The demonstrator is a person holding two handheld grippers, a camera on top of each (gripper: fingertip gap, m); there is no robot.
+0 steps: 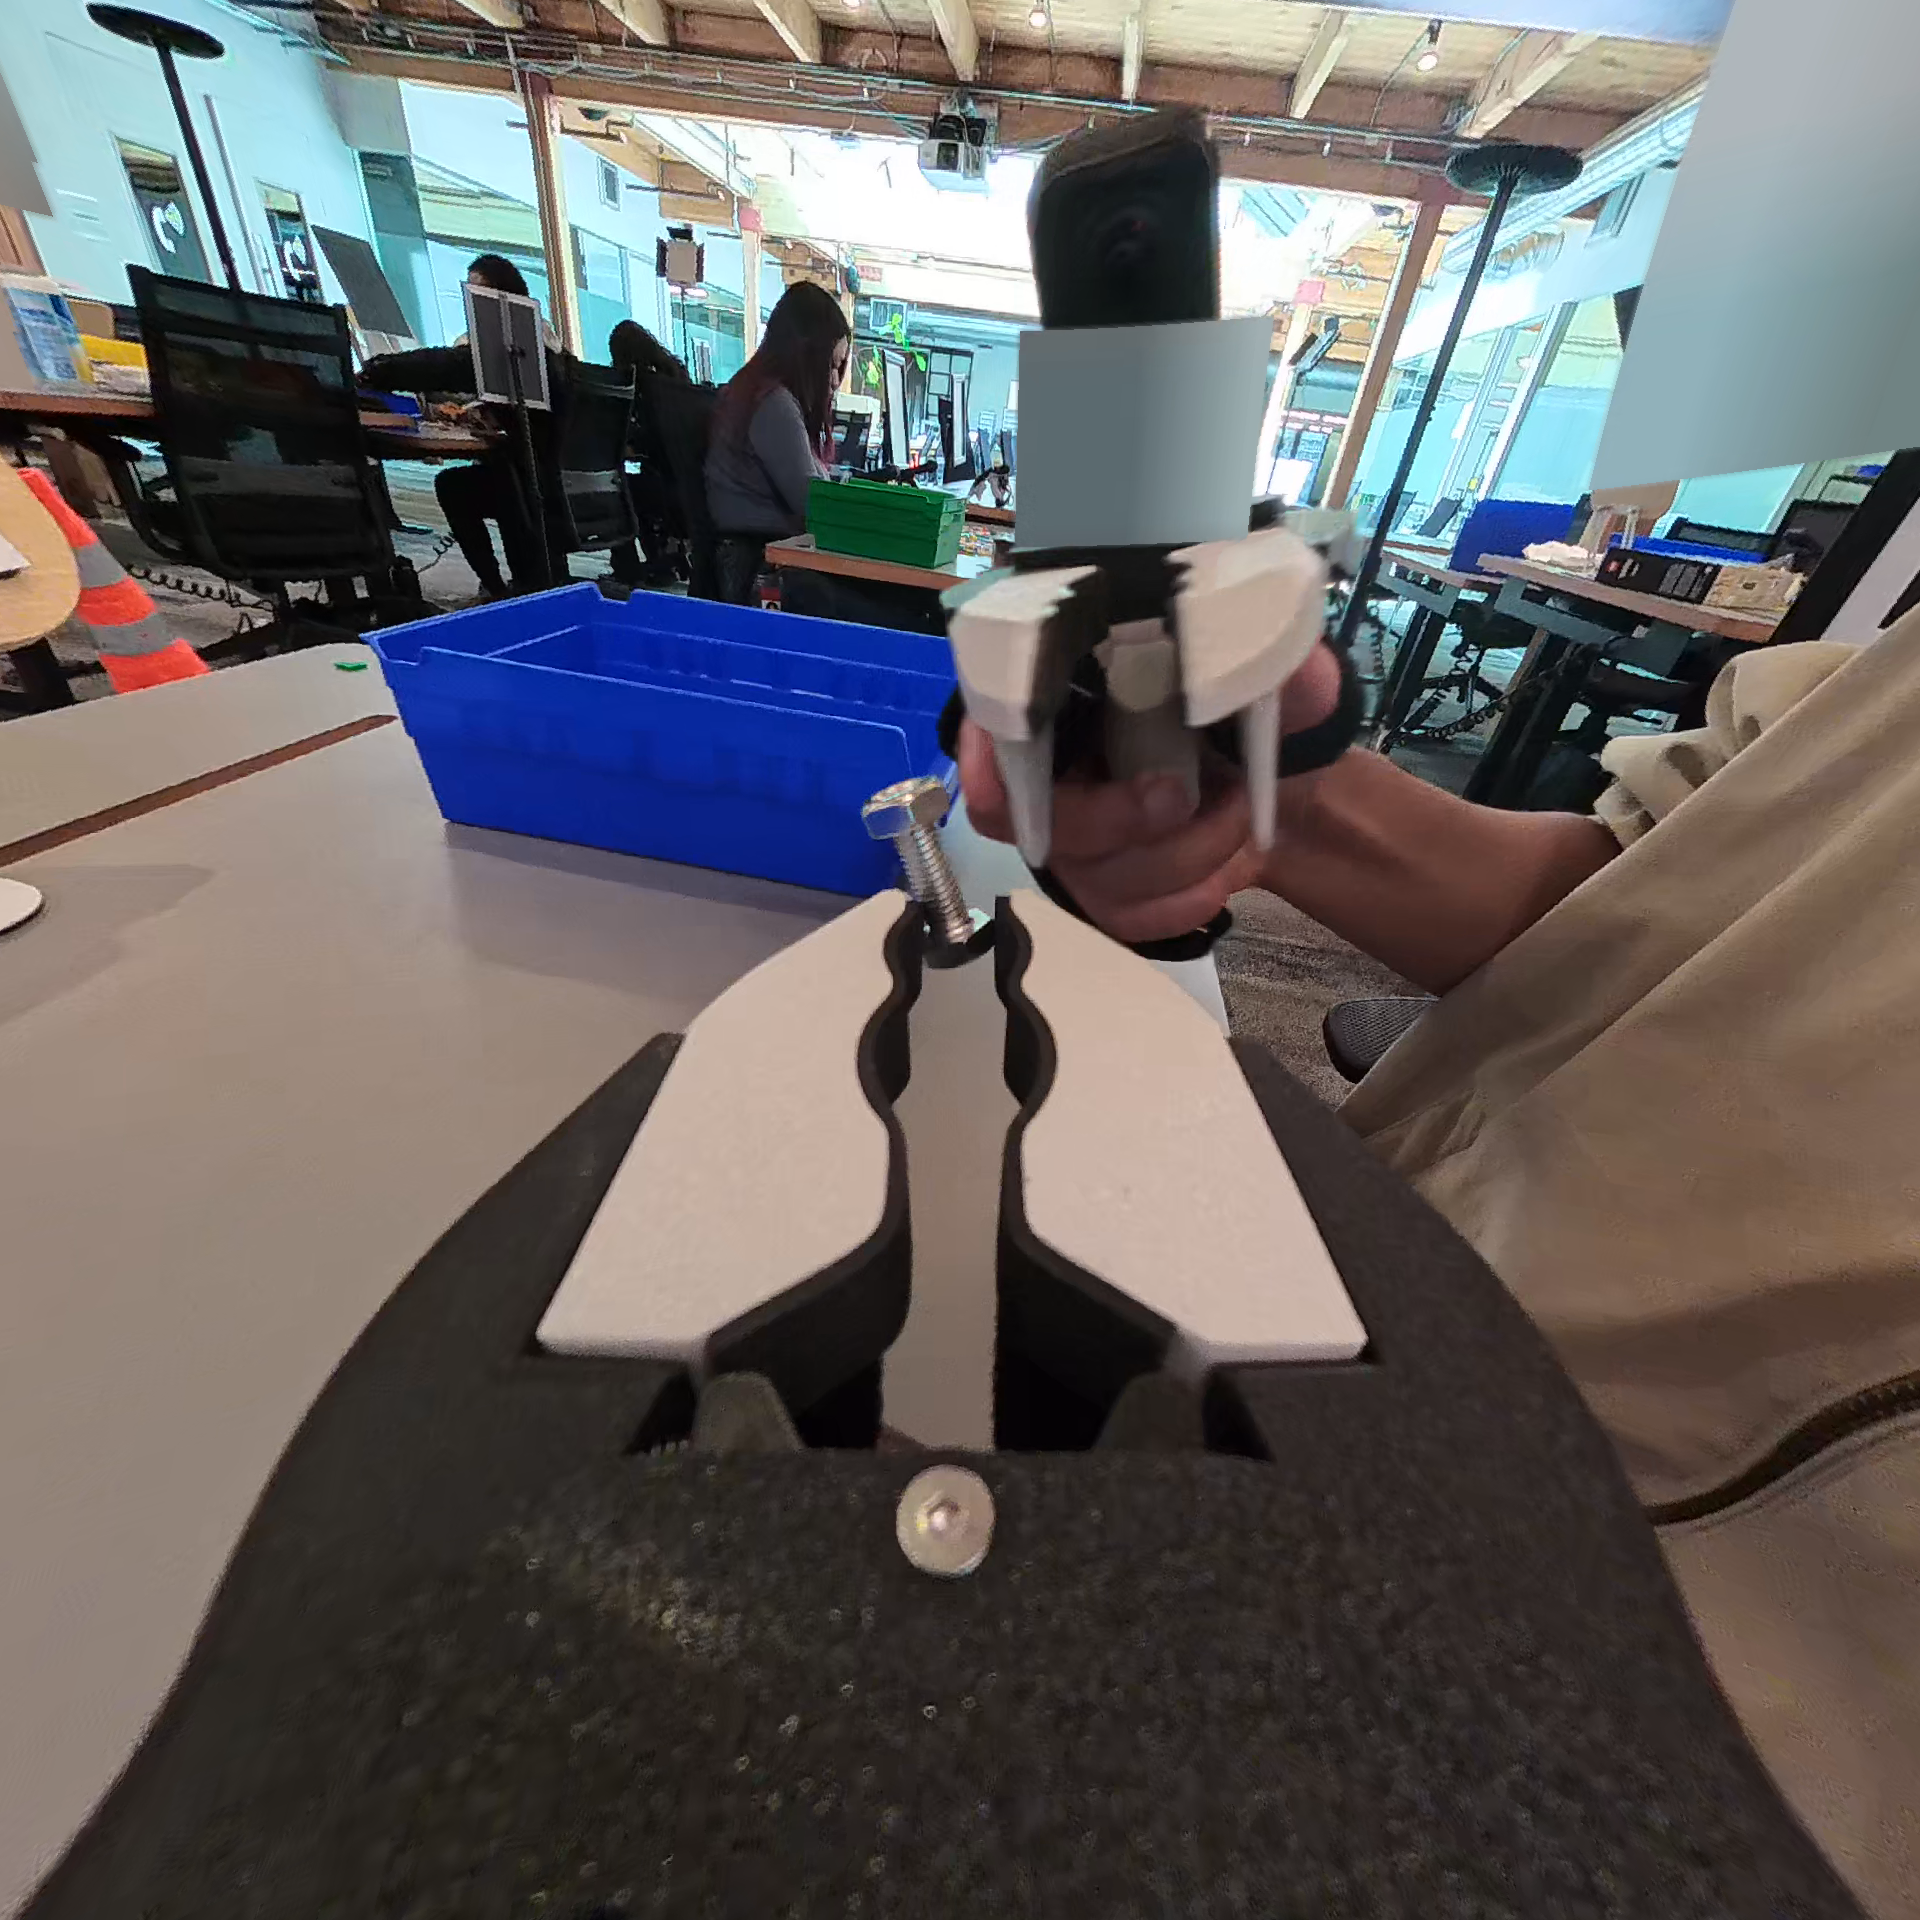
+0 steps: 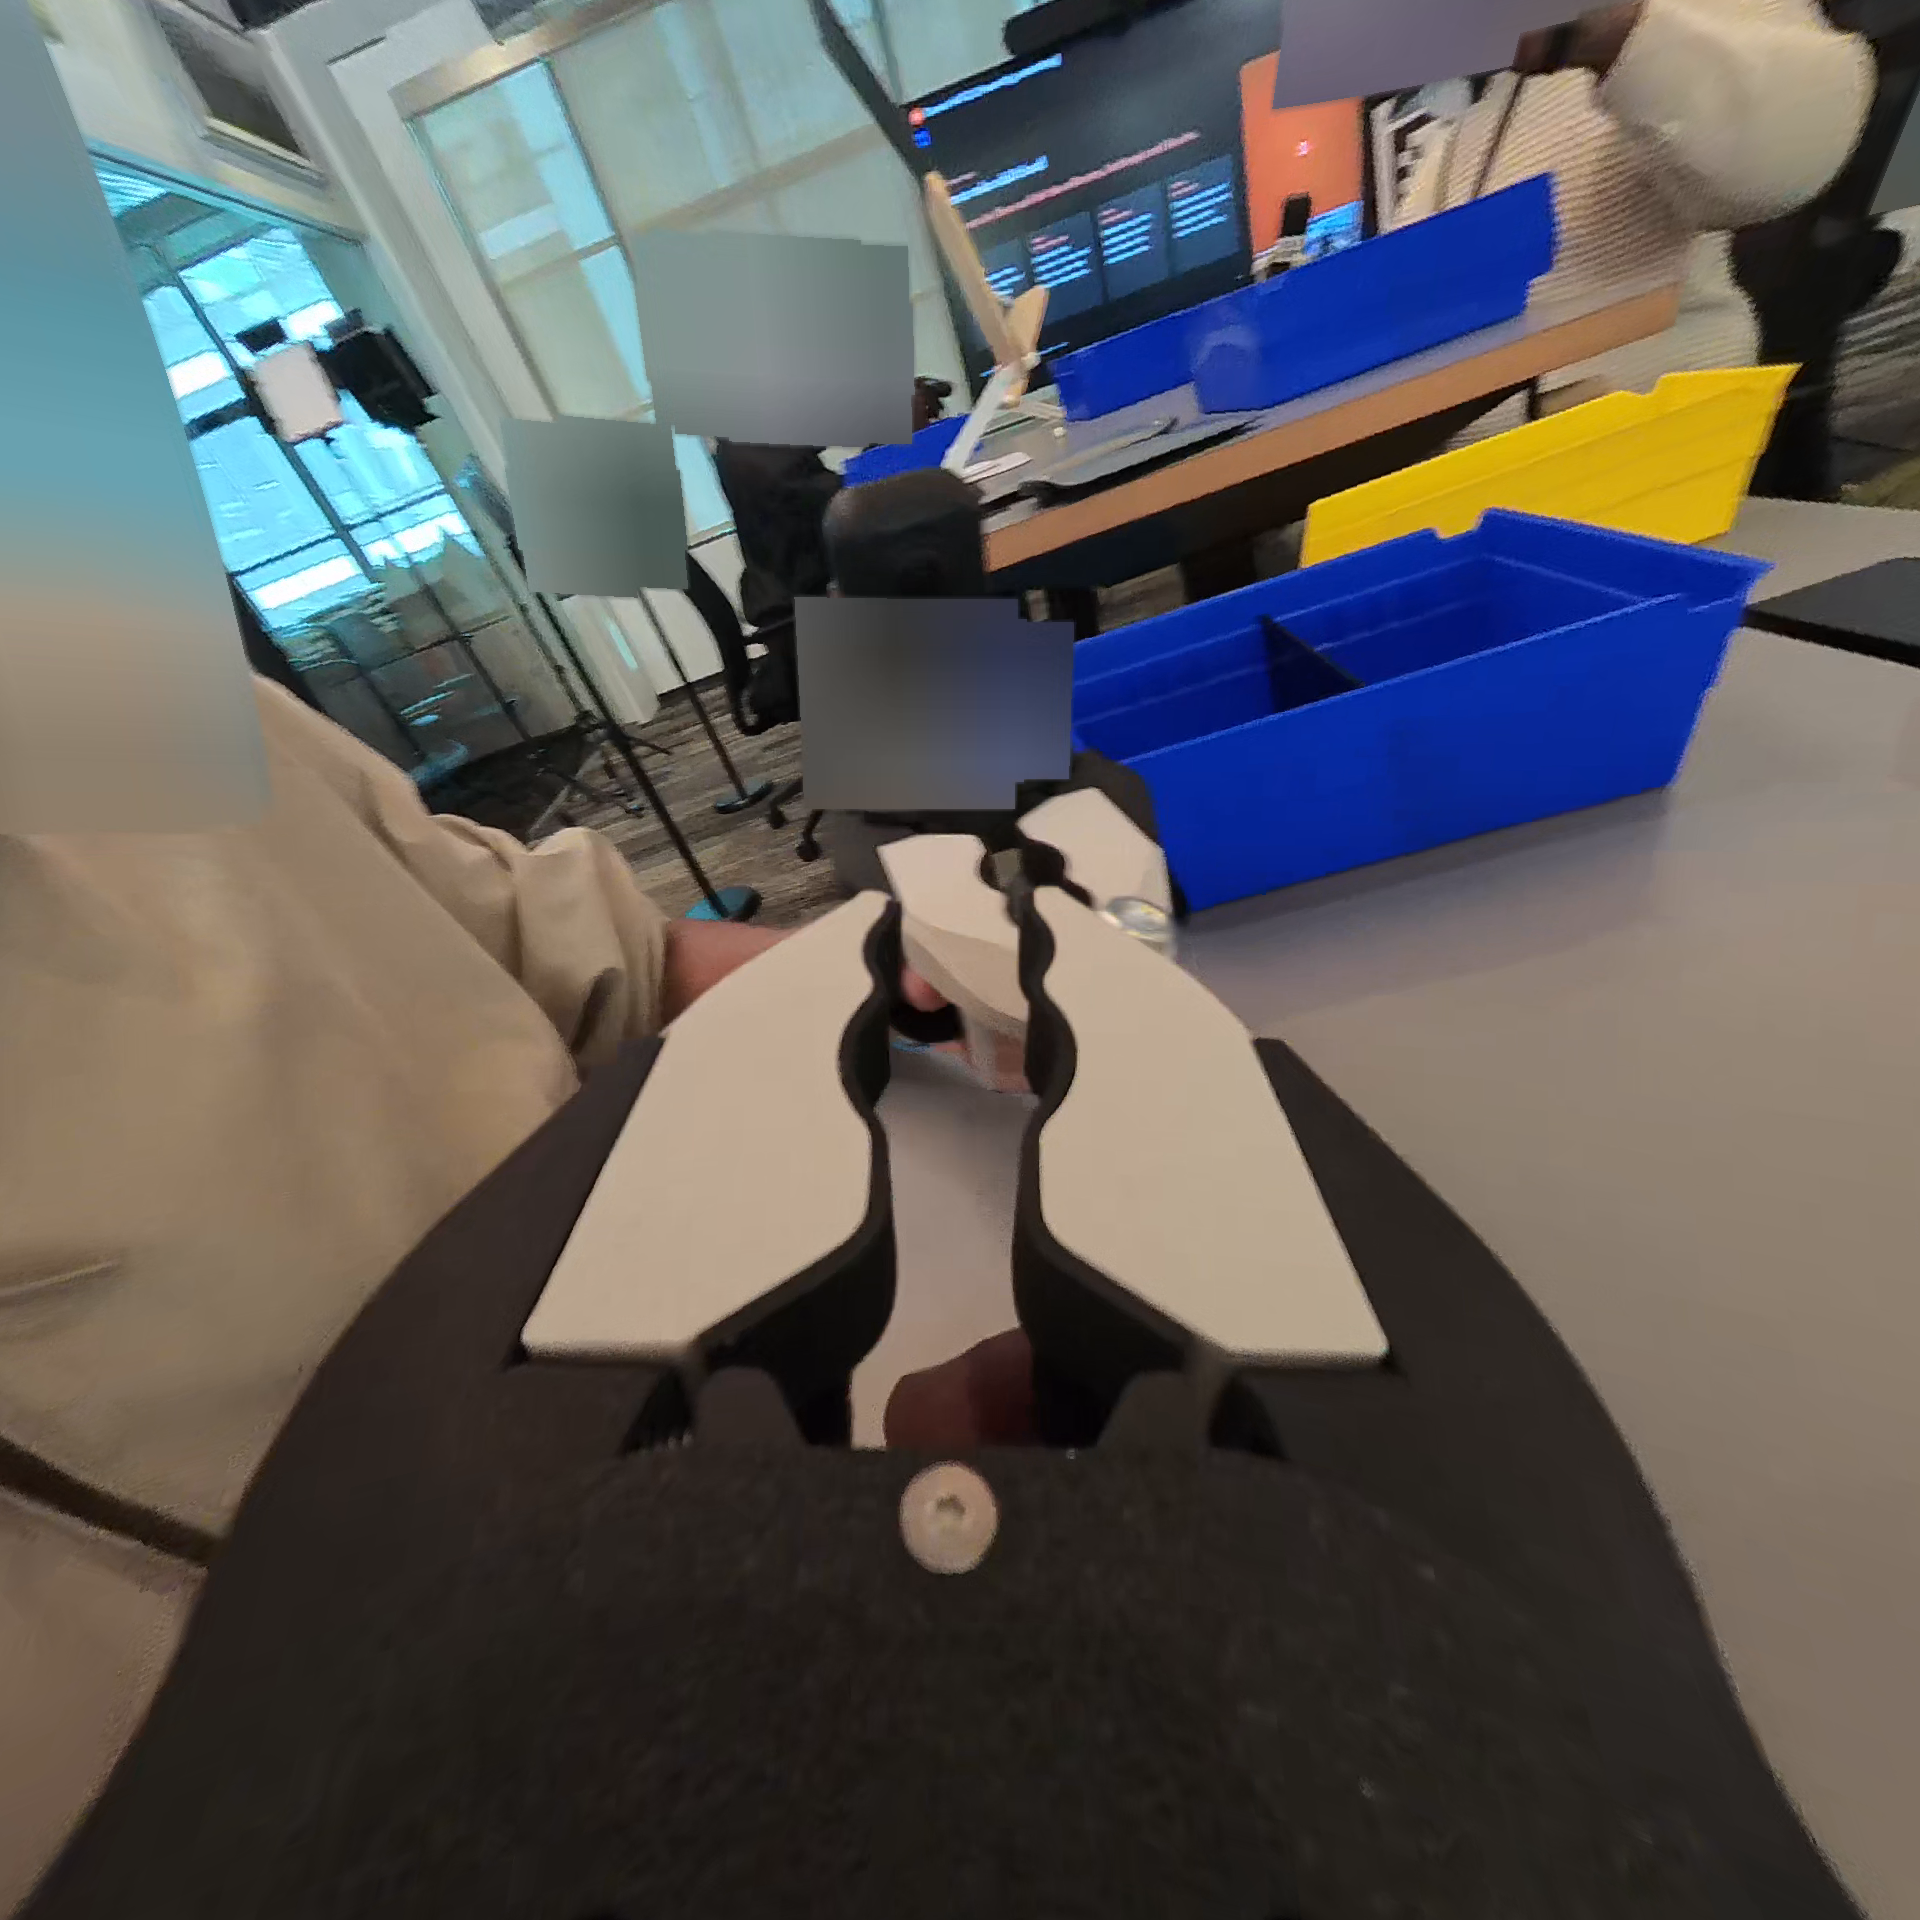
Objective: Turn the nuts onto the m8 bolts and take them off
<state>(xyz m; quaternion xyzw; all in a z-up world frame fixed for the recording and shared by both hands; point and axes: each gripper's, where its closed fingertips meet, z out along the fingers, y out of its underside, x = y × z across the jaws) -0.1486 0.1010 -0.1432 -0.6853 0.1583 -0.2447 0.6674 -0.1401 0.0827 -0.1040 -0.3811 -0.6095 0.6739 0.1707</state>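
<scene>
The left gripper [image 1: 951,920] pinches the nut [image 1: 958,948] at its jaw tips, the bolt [image 1: 920,857] standing above it, over the bench [image 1: 312,1039] edge near the blue bin [image 1: 665,727]. The right gripper [image 2: 961,914] has narrow, empty jaws. It should close squarely on the bolt head, then turn along the thread.

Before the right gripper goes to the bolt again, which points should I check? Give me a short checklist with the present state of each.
1. Left gripper clamps the silver hex-head bolt at its threaded end: ok.
2. Bolt tilted, head up and leaning left: ok.
3. Nut on the thread: cannot tell; something metal sits at the fingertips.
4. Right gripper empty, fingers apart: ok.
5. Right gripper clear of the bolt, beside it: ok.
6. Blue plastic bin behind on the grey table, not in the way: ok.
</scene>
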